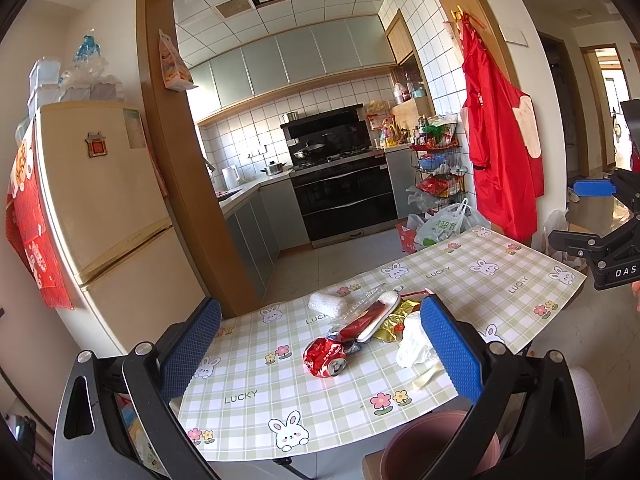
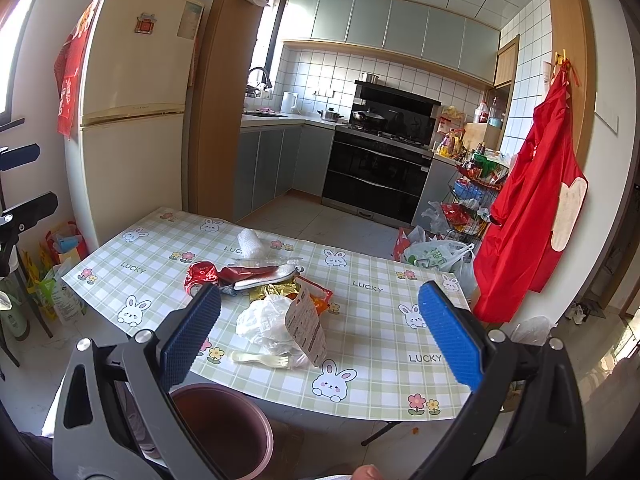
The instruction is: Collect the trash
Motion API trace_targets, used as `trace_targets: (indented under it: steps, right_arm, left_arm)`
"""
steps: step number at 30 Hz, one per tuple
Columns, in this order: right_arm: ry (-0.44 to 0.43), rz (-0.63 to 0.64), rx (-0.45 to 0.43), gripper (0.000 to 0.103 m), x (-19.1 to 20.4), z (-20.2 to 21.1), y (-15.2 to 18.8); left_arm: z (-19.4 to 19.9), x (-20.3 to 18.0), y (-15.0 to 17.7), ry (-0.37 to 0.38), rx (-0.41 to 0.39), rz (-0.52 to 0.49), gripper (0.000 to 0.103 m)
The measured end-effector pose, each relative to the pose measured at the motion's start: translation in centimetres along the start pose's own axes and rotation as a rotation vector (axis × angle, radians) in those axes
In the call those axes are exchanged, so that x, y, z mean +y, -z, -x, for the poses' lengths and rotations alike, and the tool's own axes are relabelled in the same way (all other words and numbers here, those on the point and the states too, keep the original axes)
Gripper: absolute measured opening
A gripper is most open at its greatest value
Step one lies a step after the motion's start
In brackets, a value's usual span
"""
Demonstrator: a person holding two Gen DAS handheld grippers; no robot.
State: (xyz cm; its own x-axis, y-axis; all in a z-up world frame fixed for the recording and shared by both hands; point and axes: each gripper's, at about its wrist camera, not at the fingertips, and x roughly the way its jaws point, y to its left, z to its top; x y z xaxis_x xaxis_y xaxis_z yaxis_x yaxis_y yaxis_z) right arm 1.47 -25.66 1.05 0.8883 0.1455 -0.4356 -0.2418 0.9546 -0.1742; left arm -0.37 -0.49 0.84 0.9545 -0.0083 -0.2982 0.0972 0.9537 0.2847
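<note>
Trash lies piled mid-table on the checked rabbit-print cloth [image 1: 248, 396]: a crushed red can [image 1: 323, 357] [image 2: 201, 273], a red and white wrapper [image 1: 370, 318] [image 2: 256, 274], gold foil [image 1: 394, 322] [image 2: 276, 291], a crumpled white plastic bag [image 1: 414, 342] [image 2: 266, 322], a printed card pack [image 2: 306, 328], a white foam roll [image 1: 328, 305] [image 2: 250, 242] and a pale plastic fork [image 2: 260, 359]. My left gripper [image 1: 320, 356] hovers open over the near side of the pile. My right gripper [image 2: 320, 336] is open too, above the bag and card. A pink bin [image 1: 440, 446] [image 2: 224, 428] stands below the table's near edge.
A cream fridge [image 1: 104, 192] stands left of the table. A red apron [image 1: 500, 152] hangs on the wall at the right. Bags [image 1: 440, 226] and a wire rack [image 2: 472, 196] sit on the floor past the table's far side. The kitchen stove [image 1: 340, 192] is farther back.
</note>
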Motion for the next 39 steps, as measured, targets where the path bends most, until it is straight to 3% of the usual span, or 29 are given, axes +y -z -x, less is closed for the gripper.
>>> trace_targets:
  steps: [39]
  right_arm:
    - [-0.003, -0.001, 0.008, 0.097, 0.16, -0.03, 0.75]
  left_arm:
    - [0.48, 0.34, 0.17, 0.003, -0.001, 0.01, 0.098]
